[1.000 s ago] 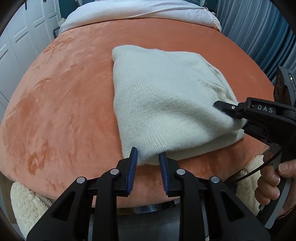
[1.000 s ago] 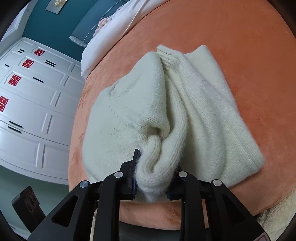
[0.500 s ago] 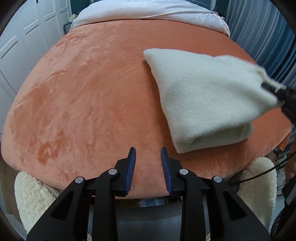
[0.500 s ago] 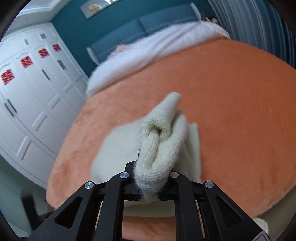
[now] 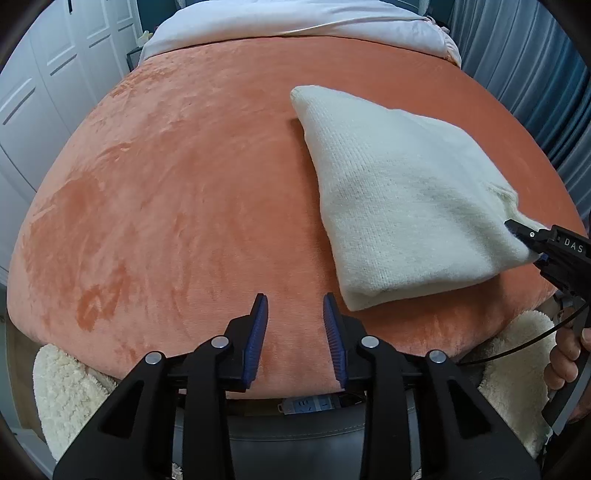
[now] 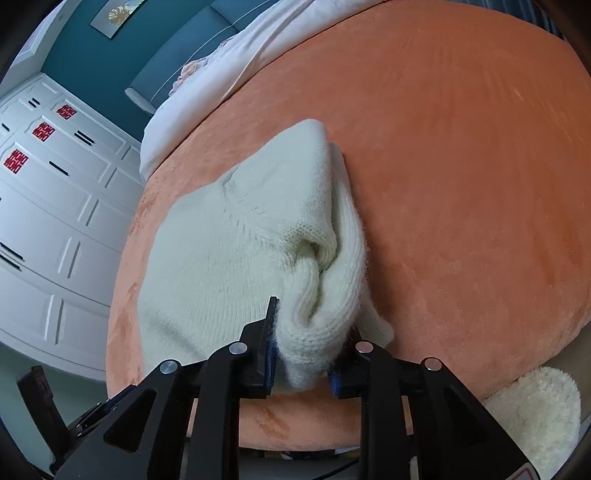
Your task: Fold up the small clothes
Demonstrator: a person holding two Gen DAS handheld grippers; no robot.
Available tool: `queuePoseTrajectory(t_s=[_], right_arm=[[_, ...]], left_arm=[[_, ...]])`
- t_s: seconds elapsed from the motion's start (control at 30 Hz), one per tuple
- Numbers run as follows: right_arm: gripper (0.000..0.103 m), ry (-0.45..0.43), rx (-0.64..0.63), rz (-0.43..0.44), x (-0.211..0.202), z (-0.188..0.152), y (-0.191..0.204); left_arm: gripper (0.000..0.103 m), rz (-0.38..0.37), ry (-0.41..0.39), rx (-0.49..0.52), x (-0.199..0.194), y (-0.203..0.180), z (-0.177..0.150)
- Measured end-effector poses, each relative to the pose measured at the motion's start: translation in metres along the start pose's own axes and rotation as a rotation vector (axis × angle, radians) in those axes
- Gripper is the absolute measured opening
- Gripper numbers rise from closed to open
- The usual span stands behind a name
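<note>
Cream knitted sweater [image 5: 399, 192], folded into a thick wedge-shaped bundle, lying on the orange plush bed cover [image 5: 184, 192] toward the near right part of the bed. One bunched corner [image 6: 317, 317], ribbed and several layers deep, is pinched between the jaws of the right gripper [image 6: 308, 363]; these jaws have just been opening a little, yet the knit fills the gap between them and the pads press on it. In the left wrist view the same gripper [image 5: 532, 245] reaches in from the right edge, with the sweater's right corner drawn up toward its tip. The left gripper [image 5: 295, 332] hangs above bare cover just beside the sweater's near left corner, its jaws spread with nothing between them; they too have just been opening.

Step in hand, as judged: the folding looks largely finished, and the bundle is being carried or set in place by one corner. The next move calls for letting go cleanly so that the layers do not spring apart, and perhaps pressing the bulging near edge flat.

The knit is soft, fuzzy and pale, with a raised seam on its top face. A white duvet [image 5: 295, 18] lies at the bed's far end, and white wardrobe doors [image 6: 48, 206] stand beyond.
</note>
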State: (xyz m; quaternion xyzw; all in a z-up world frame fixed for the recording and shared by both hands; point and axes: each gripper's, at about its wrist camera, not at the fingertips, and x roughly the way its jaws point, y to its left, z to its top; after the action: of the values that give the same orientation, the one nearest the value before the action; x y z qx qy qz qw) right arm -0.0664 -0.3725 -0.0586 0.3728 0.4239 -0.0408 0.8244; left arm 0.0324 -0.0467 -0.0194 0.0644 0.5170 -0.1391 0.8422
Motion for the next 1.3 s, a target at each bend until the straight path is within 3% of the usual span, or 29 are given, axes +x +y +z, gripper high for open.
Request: queuePoseTrajectory(t_s=[0.1, 0.17, 0.23, 0.33, 0.37, 0.47, 0.53, 0.57, 0.63, 0.67, 0.73, 0.83, 0.93, 1.0, 1.1, 1.17, 1.23, 1.3], right_arm=[[0.026, 0.014, 0.038, 0.019, 0.004, -0.001, -0.006], [0.013, 0.023, 0.010, 0.016, 0.006, 0.005, 0.005], [0.013, -0.054, -0.065, 0.056, -0.015, 0.011, 0.031], [0.012, -0.182, -0.172, 0.203, -0.065, 0.020, 0.068], [0.011, -0.211, -0.214, 0.203, -0.074, 0.019, 0.075], [0.011, -0.179, -0.260, 0.056, -0.052, 0.010, 0.056], [0.011, -0.022, -0.192, -0.081, 0.000, 0.001, 0.009], [0.011, 0.058, -0.152, -0.107, 0.020, -0.006, -0.010], [0.013, 0.025, -0.108, -0.057, 0.010, -0.012, -0.018], [0.019, 0.010, -0.103, -0.050, 0.002, -0.011, -0.015], [0.026, -0.028, -0.118, -0.063, -0.013, -0.009, -0.005], [0.028, -0.084, -0.168, -0.127, -0.033, -0.013, 0.006], [0.029, -0.165, -0.234, -0.165, -0.054, -0.020, 0.029], [0.029, -0.208, -0.290, -0.158, -0.066, -0.025, 0.043], [0.028, -0.160, -0.321, -0.042, -0.062, -0.015, 0.071], [0.020, -0.116, -0.355, 0.032, -0.049, -0.011, 0.098], [0.017, -0.065, -0.421, 0.049, -0.025, -0.011, 0.129], [0.016, 0.059, -0.479, 0.035, 0.027, -0.017, 0.146]], left_arm=[[0.033, 0.004, 0.004, 0.007, 0.001, -0.003, 0.000], [0.034, 0.002, 0.005, 0.005, 0.000, -0.004, 0.000], [0.034, -0.015, -0.008, -0.016, -0.007, -0.002, 0.002], [0.037, -0.039, -0.051, -0.038, -0.022, 0.001, 0.008], [0.039, -0.043, -0.065, -0.040, -0.025, 0.001, 0.010], [0.042, -0.049, -0.078, -0.050, -0.027, 0.000, 0.016], [0.042, -0.060, -0.060, -0.059, -0.022, -0.002, 0.018], [0.043, -0.068, -0.045, -0.063, -0.019, -0.003, 0.020], [0.049, -0.090, -0.032, -0.061, -0.016, -0.007, 0.023], [0.053, -0.092, -0.034, -0.061, -0.015, -0.009, 0.025], [0.059, -0.102, -0.041, -0.062, -0.013, -0.014, 0.029], [0.062, -0.115, -0.052, -0.047, -0.012, -0.026, 0.038], [0.064, -0.031, -0.052, 0.010, 0.001, -0.037, 0.044], [0.066, 0.049, 0.000, 0.042, 0.024, -0.038, 0.042], [0.068, 0.008, 0.023, -0.009, 0.037, -0.024, 0.037], [0.069, -0.004, 0.021, -0.022, 0.034, -0.019, 0.038], [0.068, -0.002, 0.010, -0.049, 0.026, -0.011, 0.039], [0.068, 0.007, -0.005, -0.083, 0.017, 0.003, 0.038]])
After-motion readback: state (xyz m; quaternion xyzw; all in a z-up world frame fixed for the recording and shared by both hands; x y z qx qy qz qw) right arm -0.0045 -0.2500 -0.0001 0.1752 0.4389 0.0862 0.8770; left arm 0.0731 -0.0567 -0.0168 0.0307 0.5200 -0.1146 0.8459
